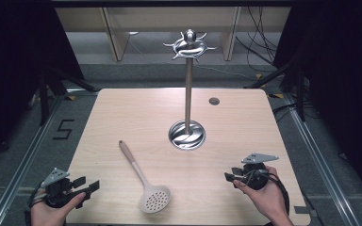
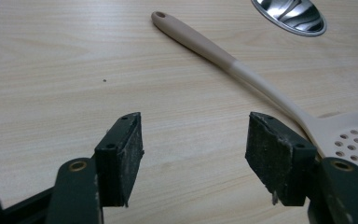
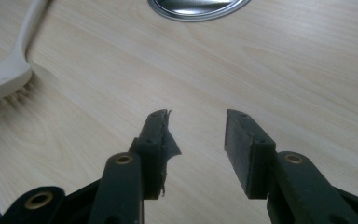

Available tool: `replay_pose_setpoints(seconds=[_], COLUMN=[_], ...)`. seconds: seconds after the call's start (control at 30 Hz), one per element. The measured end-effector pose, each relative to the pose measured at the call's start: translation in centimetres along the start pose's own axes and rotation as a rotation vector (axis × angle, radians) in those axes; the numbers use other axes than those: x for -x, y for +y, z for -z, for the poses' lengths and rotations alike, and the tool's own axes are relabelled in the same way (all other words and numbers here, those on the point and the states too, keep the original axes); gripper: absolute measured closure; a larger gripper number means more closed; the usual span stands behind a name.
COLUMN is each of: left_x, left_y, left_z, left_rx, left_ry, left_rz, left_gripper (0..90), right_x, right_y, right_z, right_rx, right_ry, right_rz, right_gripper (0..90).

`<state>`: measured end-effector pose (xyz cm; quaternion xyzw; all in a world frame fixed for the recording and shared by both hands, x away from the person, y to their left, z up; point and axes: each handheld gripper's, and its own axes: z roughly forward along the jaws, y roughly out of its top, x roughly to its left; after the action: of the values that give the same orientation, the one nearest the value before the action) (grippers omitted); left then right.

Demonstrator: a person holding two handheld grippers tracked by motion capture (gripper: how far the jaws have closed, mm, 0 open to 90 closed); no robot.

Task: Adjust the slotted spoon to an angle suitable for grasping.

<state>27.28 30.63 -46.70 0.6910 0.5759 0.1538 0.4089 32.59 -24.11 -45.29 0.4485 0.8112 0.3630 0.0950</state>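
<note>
A pale slotted spoon [image 1: 144, 181] lies flat on the wooden table [image 1: 245, 122], a little toward the person's side of the middle. Its long handle points up and to the left in the high view, and its round head with the little holes sits at the near end, toward the person. The left gripper [image 1: 86, 184] is the nearer one. From it, the spoon head is just off to the right, so a short move that way looks like it would reach it. The right gripper [image 1: 230, 177] is farther away, on the other side of the spoon. Both grippers have their jaws spread apart with nothing between them, just bare wood. Farther back on the table stands a shiny metal stand [image 1: 187, 94] with a round base and hooks on top. The hooks can be seen from the high view. The left gripper view shows the spoon [image 2: 242, 72] up close, with the hole at the end of its handle. The right gripper view catches the edge of the spoon head [image 3: 4, 77] at its left.
</note>
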Motion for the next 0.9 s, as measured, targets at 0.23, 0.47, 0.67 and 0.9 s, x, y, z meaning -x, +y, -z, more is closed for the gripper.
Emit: replay_pose_setpoints(seconds=[0.23, 0.47, 0.67, 0.9], left_x=[0.2, 0.5, 1.9, 5.2], left_y=[0.3, 0.9, 3.0, 5.6], left_z=[-0.4, -1.0, -1.3, -3.7], left_rx=[-0.008, -0.030, -0.004, -0.056], left_ry=[-0.010, -0.016, -0.030, -0.102], left_rz=[0.018, 0.026, -0.013, -0.184], left_gripper=[32.0, 28.6, 45.6, 88.8], right_x=[0.0, -0.2, -0.7, -0.6], right_y=[-0.2, 0.0, 0.2, 0.1], right_z=[-0.1, -0.5, -0.6, -0.6], right_rx=[-0.023, -0.027, -0.018, -0.033], right_ry=[-0.016, -0.025, -0.042, -0.039], right_rz=[-0.022, 0.008, 0.043, 0.020], right_gripper=[58.9, 58.9, 59.1, 59.3])
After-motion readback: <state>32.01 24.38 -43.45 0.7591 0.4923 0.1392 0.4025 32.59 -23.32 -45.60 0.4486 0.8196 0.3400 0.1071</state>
